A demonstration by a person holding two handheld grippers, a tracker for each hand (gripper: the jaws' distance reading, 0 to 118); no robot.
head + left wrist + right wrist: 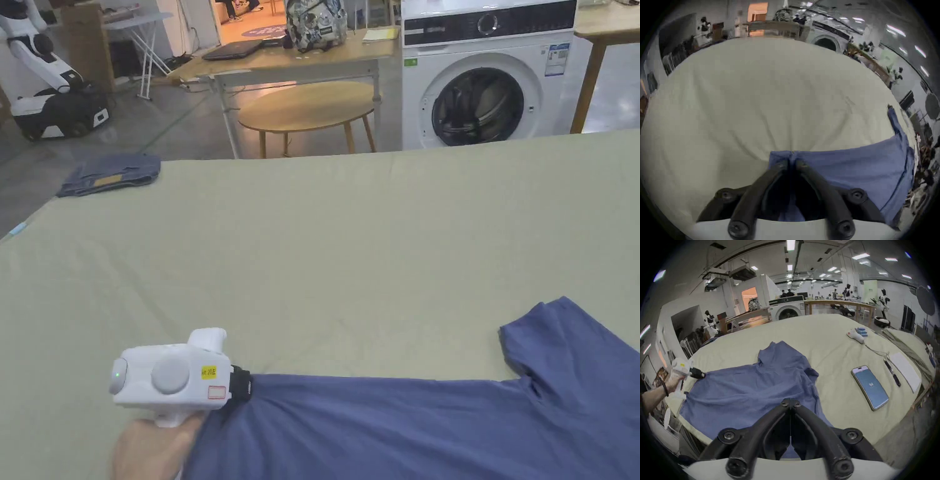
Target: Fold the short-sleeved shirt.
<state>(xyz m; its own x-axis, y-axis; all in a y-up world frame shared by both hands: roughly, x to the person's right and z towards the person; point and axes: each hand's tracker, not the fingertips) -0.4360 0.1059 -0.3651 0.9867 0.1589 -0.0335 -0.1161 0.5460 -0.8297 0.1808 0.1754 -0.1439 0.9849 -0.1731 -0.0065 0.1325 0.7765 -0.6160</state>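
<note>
A: Down in the lower part of the head view, the blue short-sleeved shirt [437, 425] lies spread over the pale green cloth of the table [350, 250], one sleeve poking up at lower right.

B: And the left tongs [245, 384]? Lower left of that frame, white body in the hand [150, 447], black tips right at the shirt's corner.

A: The left gripper view settles it: both jaws are pinched onto a fold of the shirt's edge at bottom centre, blue cloth squeezed up between them. The rest of the shirt runs off to the right of the tips.

B: Now the right tongs [790, 403], bottom centre of the right gripper view. Jaws drawn together, tips touching.

A: Clamped tight, yes. The shirt lies under and beyond those tips, but whether any cloth is caught between them, I can't tell.

B: Same view, left tongs at the left edge, biting the shirt's far corner.

A: To the right of the shirt, well apart from it, a smartphone [870, 387] lies flat with its screen lit, then a pen [892, 372].

B: Upper left of the head view, a folded dark garment [109, 174] at the table's far corner. Washing machine [487, 72] behind, upper right.
</note>
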